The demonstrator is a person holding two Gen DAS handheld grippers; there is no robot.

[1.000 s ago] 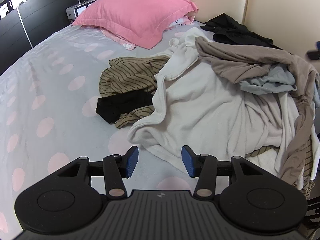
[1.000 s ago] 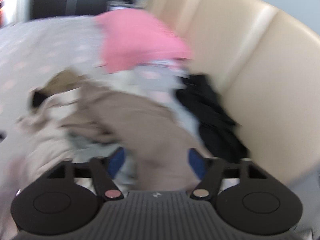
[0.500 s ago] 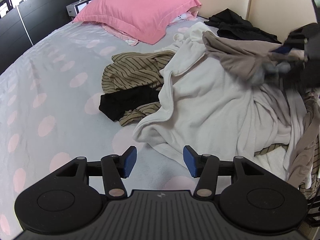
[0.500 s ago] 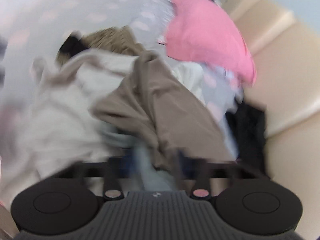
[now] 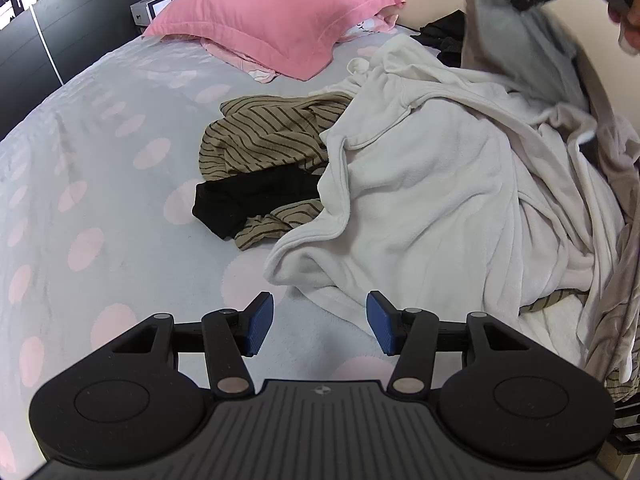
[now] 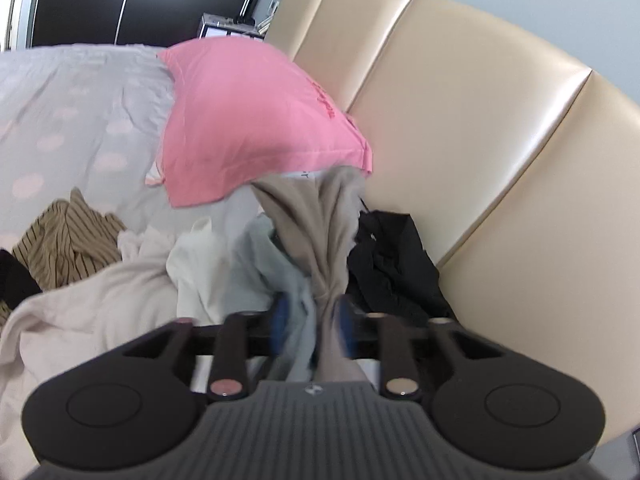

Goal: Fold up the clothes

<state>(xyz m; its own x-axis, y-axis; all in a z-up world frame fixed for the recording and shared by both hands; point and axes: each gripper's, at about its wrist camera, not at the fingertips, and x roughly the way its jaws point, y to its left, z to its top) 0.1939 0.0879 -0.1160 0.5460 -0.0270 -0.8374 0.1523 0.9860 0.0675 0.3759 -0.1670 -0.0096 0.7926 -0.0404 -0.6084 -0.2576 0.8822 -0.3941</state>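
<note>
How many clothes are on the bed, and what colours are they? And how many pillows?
Striped tan clothes: 1, the striped garment
Black clothes: 2, the small black piece and the black pile by the headboard
White clothes: 1, the white robe
Taupe clothes: 1, the taupe garment, pinched in the right gripper
Pale blue-grey clothes: 1, the blue-grey garment, also lifted
Pink pillows: 1, the pink pillow
Total: 7

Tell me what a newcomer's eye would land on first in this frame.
Probably the pink pillow at the head of the dotted bedsheet, against the cream headboard. Next, the heap of clothes on the bed's right side, topped by a white robe. The right gripper is shut on a taupe garment, lifting it; the left gripper hovers open.
</note>
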